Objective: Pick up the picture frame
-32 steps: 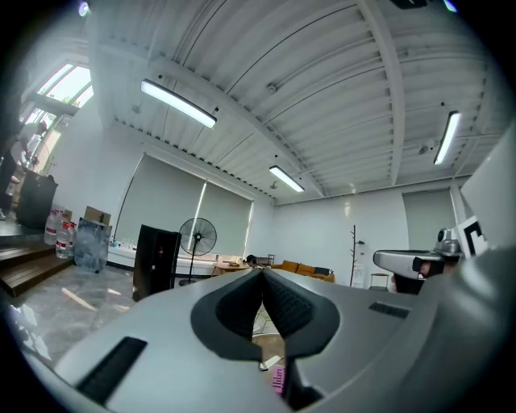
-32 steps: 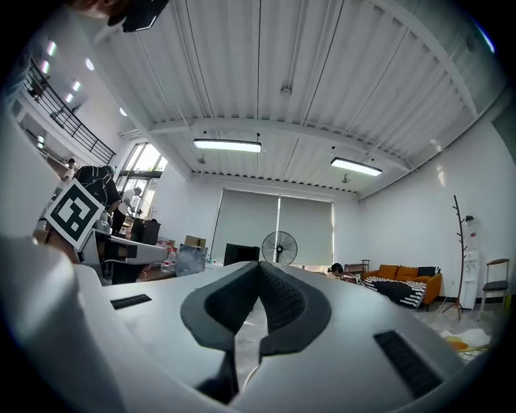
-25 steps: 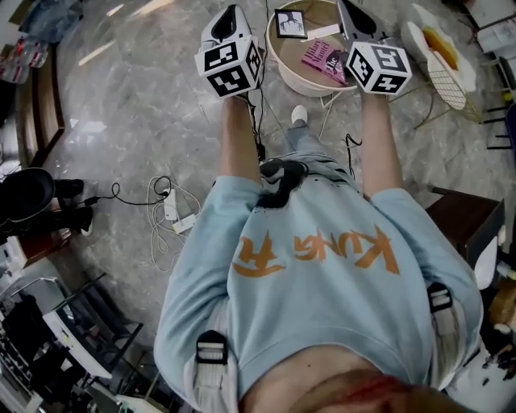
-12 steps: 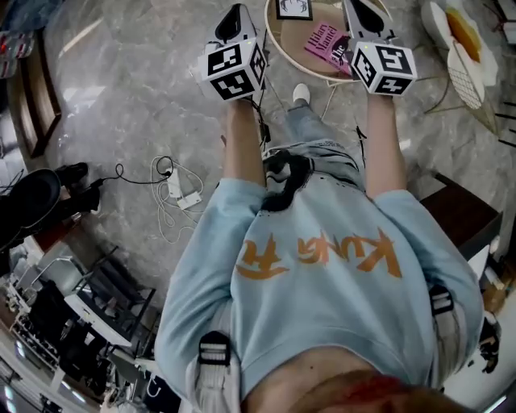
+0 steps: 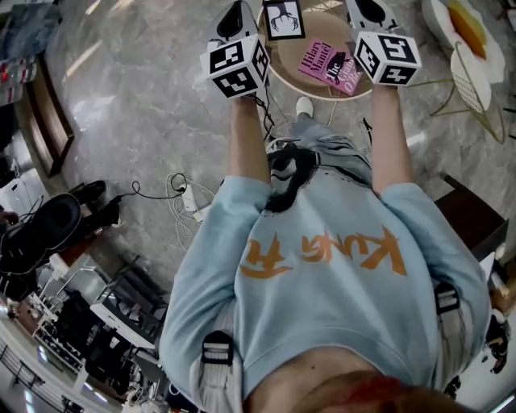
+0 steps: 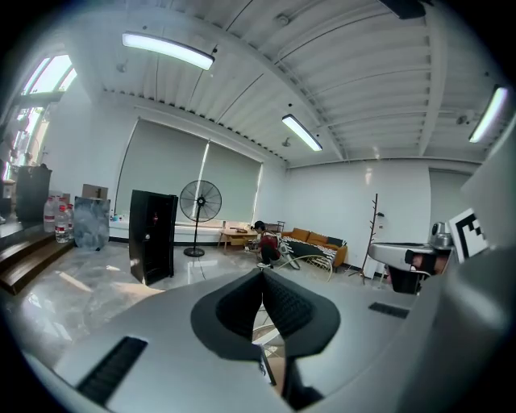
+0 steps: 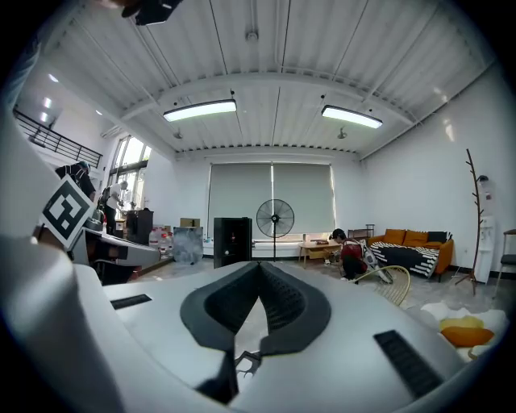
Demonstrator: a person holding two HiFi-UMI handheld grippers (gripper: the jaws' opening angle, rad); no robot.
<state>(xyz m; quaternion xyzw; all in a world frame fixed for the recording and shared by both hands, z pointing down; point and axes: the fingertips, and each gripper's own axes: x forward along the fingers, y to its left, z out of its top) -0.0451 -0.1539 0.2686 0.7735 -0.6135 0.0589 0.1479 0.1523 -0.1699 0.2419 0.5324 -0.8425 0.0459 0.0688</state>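
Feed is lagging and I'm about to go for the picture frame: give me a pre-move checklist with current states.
1. Picture frame on round table, in view: ok.
2. Left gripper empty: ok, jaws together on nothing.
3. Right gripper empty: ok, same.
4. Jaws open for a grasp: not ok, both shut.
5. Pink book apart from frame: ok.
6. Frame standing or lying flat: cannot tell.
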